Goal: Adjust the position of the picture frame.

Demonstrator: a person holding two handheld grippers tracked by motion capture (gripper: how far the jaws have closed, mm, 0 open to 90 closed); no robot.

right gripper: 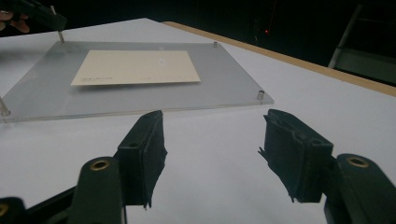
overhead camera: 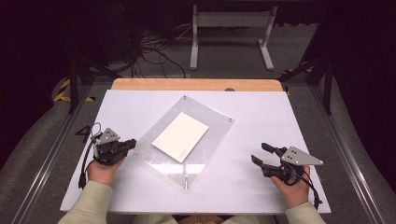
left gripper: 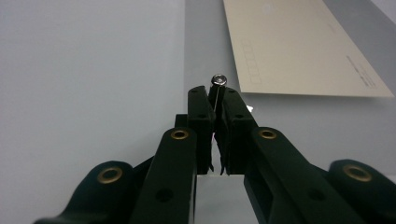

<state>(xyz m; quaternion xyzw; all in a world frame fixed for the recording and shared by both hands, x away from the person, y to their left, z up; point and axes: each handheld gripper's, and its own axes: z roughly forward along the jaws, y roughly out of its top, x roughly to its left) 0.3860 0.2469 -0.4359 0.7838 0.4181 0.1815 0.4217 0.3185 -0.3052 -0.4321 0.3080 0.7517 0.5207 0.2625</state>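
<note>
We see a white table (overhead camera: 261, 116) with a wooden strip (overhead camera: 196, 84) along its far edge, standing on a grey floor (overhead camera: 224, 65) in a dark room; a tangle of black cables (overhead camera: 154, 51) and the pale legs of a stand (overhead camera: 231, 35) lie beyond it, and metal rails (overhead camera: 46, 154) run along both sides. On the table rests a clear acrylic plate (overhead camera: 212, 140), turned at an angle, with small metal posts at its corners and a cream card (overhead camera: 180, 136) lying flat near its middle. Our left tool (overhead camera: 130, 144) sits at the plate's near-left corner, its jaws pinched together on a metal post (left gripper: 218, 80), whose round head shows just above the jaw tips in the left gripper view. Our right tool (overhead camera: 260, 154) is to the right of the plate, apart from it, with its jaws spread wide and nothing between them; in the right gripper view the plate and card lie ahead of it.
</note>
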